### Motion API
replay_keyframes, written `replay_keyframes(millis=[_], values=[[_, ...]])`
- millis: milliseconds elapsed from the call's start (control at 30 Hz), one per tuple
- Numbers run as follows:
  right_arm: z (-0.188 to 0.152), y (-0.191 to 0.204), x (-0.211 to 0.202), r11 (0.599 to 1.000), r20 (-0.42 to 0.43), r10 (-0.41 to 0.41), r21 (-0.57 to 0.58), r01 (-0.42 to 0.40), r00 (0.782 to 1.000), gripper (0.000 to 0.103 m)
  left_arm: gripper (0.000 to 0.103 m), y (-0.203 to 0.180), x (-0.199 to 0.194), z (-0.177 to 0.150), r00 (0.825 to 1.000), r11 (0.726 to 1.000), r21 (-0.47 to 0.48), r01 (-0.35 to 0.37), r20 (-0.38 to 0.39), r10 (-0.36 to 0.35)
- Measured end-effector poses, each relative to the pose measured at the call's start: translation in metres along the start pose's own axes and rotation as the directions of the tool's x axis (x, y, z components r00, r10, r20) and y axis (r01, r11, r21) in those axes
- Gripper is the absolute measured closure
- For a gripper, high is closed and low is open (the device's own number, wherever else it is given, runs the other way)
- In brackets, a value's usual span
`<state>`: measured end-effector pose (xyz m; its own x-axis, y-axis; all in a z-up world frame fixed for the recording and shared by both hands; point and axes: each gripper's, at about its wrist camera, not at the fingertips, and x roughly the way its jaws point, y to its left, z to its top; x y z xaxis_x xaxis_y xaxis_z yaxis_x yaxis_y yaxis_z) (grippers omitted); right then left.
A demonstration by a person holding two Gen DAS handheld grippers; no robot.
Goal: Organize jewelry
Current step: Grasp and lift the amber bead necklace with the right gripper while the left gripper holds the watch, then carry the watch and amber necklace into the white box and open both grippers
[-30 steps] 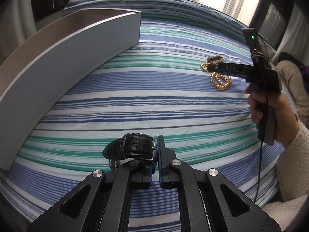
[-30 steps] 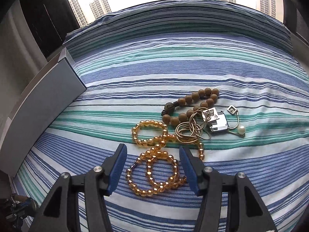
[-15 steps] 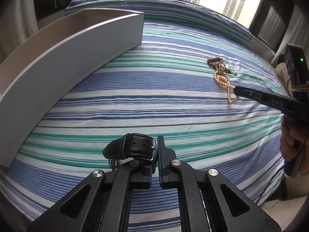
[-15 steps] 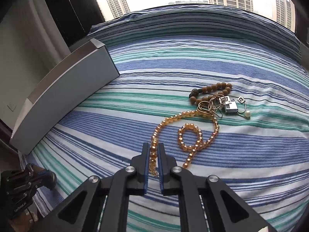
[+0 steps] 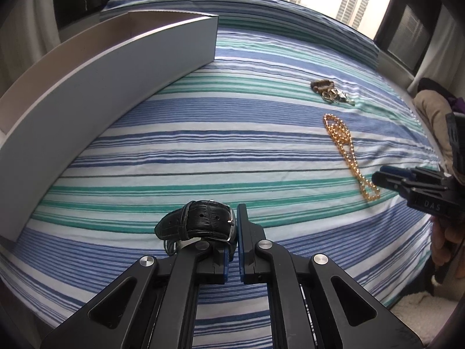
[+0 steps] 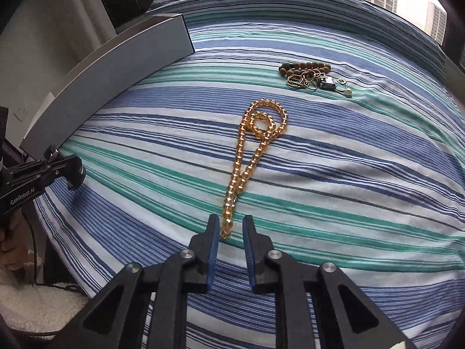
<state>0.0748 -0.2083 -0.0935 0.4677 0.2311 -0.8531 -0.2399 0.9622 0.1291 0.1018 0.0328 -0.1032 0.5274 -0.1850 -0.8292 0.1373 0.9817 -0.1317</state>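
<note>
My left gripper (image 5: 232,226) is shut on a black leather watch (image 5: 197,224), held low over the striped bed. My right gripper (image 6: 229,232) stands slightly open, with the near end of an amber bead necklace (image 6: 250,157) lying between its fingers on the sheet. The necklace is stretched out in a long loop toward me and also shows in the left wrist view (image 5: 345,148). The right gripper shows at the right edge of the left wrist view (image 5: 380,179). A pile of brown wooden beads, gold rings and earrings (image 6: 314,78) lies farther back.
A long grey open box (image 5: 110,87) stands on the bed at the left, also in the right wrist view (image 6: 116,75). The striped sheet (image 5: 218,133) covers the bed. Windows and dark curtains lie behind; a beige cushion (image 5: 433,113) is at the right.
My right gripper shut on the necklace, dragged it away from the pile toward me so it stretched out, and has now parted slightly. My left gripper keeps the watch and has barely moved.
</note>
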Motion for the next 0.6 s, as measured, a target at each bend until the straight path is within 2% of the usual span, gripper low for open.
replay_keyframes(millis=[67,233,367,467,600], values=[[0.017,-0.005,0.005,0.999,0.041,-0.026,0.021,0.025,0.999,0.064,0.100,0.000,-0.002,0.000,1.000,1.000,-0.002,0.002,0.006,-0.002],[0.051,-0.014,0.039,0.995,0.078,-0.098,0.039,0.095,0.992,0.064,0.100,0.003,-0.003,-0.001,1.000,1.000,-0.005,0.003,0.010,-0.003],[0.054,-0.011,0.055,0.997,0.078,-0.079,0.033,0.076,0.994,0.066,0.100,0.007,-0.001,-0.002,1.000,1.000,-0.014,0.002,0.004,-0.002],[0.052,-0.004,0.054,0.998,0.064,-0.069,-0.003,0.069,0.996,0.095,0.100,0.008,0.002,-0.002,1.000,1.000,-0.020,0.005,-0.004,-0.005],[0.048,-0.008,0.033,0.998,0.074,0.004,0.058,-0.009,0.997,0.095,0.100,0.006,-0.003,-0.001,1.000,1.000,-0.013,0.011,0.010,-0.011]])
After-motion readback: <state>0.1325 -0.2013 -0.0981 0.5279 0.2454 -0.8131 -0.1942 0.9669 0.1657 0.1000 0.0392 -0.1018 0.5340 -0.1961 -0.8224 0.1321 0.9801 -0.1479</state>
